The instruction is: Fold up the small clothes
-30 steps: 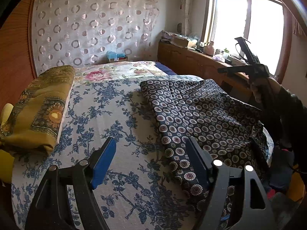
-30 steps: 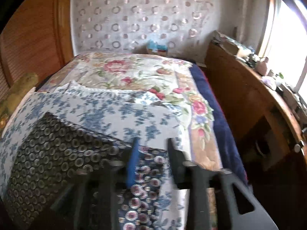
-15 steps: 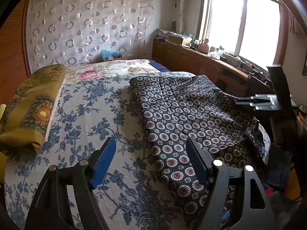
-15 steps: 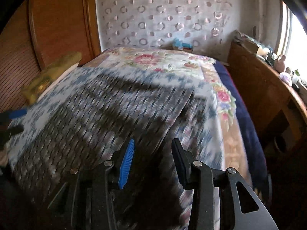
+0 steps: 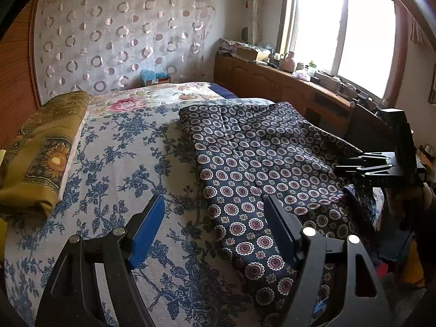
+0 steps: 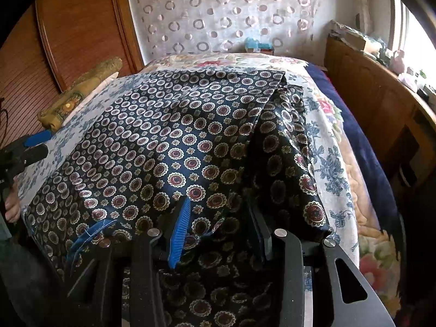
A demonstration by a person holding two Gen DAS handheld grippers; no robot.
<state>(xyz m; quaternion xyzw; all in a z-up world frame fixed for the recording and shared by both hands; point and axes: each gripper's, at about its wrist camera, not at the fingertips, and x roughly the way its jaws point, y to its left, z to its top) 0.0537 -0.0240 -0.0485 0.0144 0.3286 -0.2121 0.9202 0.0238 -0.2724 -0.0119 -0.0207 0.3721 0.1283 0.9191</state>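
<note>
A dark navy garment with round medallion print lies spread on the bed's right half, its near edge hanging over the bed's foot. It fills the right wrist view. My left gripper is open and empty, above the floral sheet at the garment's left edge. My right gripper is open, low over the garment's near edge with cloth between and under its fingers. It also shows from the side in the left wrist view.
The bed has a blue floral sheet. A folded mustard blanket lies along its left side. A wooden cabinet with clutter runs under the window on the right. A wooden panel stands at the left.
My right gripper swung down and back to the garment's near edge and opened wider. My left gripper stayed open and shifted slightly right toward the garment.
</note>
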